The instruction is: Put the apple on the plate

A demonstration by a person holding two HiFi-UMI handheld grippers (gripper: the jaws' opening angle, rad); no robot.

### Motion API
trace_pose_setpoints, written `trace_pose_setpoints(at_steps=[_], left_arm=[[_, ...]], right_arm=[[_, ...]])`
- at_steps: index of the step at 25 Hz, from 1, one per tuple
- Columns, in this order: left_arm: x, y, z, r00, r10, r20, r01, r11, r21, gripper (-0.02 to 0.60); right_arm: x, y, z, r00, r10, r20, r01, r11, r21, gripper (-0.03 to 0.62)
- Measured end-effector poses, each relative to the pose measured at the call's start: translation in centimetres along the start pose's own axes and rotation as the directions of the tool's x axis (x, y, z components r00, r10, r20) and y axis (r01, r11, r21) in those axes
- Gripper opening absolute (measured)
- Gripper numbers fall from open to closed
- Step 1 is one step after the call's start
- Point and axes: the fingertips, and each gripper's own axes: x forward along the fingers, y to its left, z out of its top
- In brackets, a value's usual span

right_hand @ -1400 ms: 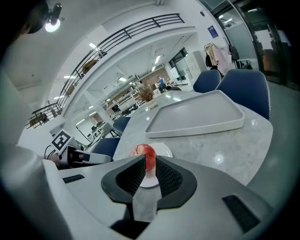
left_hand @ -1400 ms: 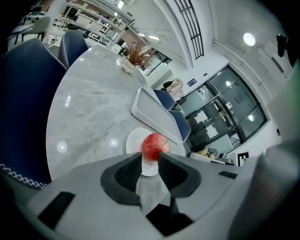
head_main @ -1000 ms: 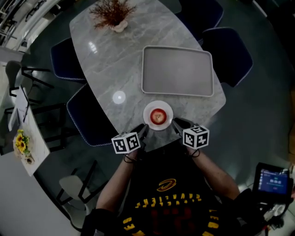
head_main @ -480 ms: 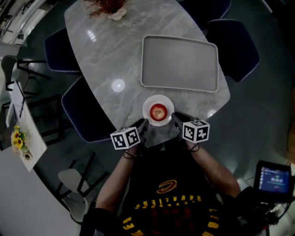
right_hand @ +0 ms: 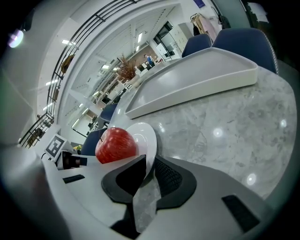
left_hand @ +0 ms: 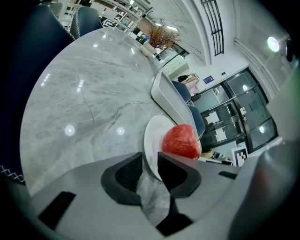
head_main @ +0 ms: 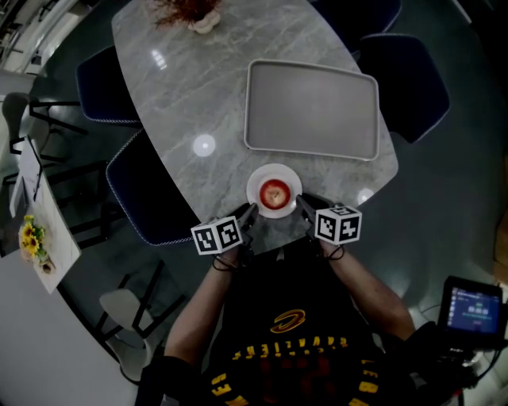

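Observation:
A red apple [head_main: 275, 193] lies in the middle of a small white plate [head_main: 274, 176] near the marble table's front edge. My left gripper [head_main: 248, 215] is at the plate's left rim and my right gripper [head_main: 304, 207] at its right rim. In the left gripper view the plate [left_hand: 152, 136] rim sits between the jaws of the left gripper [left_hand: 150, 161], with the apple [left_hand: 182, 140] just beyond. The right gripper view matches this: the right gripper [right_hand: 150, 166] is shut on the plate [right_hand: 143, 136] rim, beside the apple [right_hand: 116, 144].
A large empty grey tray [head_main: 312, 111] lies just behind the plate. A dried plant in a pot [head_main: 189, 12] stands at the table's [head_main: 198, 95] far end. Dark blue chairs [head_main: 143, 190] ring the table. The table edge runs right under both grippers.
The head view has shifted a little, so the table sits slightly higher in frame. Both grippers, the plate and the apple keep the same places relative to each other.

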Motion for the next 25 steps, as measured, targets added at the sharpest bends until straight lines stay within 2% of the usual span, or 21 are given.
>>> trace_pose_setpoints(at_steps=[5,12,17,25], left_arm=[[0.8,0.7,0.2,1.0,-0.007,0.003,0.008,0.998,-0.06,0.046],[1.3,1.2,0.5,0.999,-0.035,0.02,0.037,0.991,-0.125,0.037],[1.1,0.9,1.0,0.998,-0.052,0.03,0.055,0.99,-0.131,0.035],[0.0,-1.8,2.8,0.99,-0.117,0.082,0.128,0.981,-0.146,0.034]], right_arm=[[0.7,-0.6,0.1,1.0,0.009,0.005,-0.01,0.999,0.031,0.061],[1.2,-1.2,-0.2,0.999,0.042,0.019,-0.043,0.994,0.099,0.051],[0.7,-0.5,0.7,0.997,0.068,0.047,-0.073,0.989,0.128,0.044],[-1.5,0.5,3.3,0.984,0.131,0.123,-0.155,0.964,0.217,0.037]])
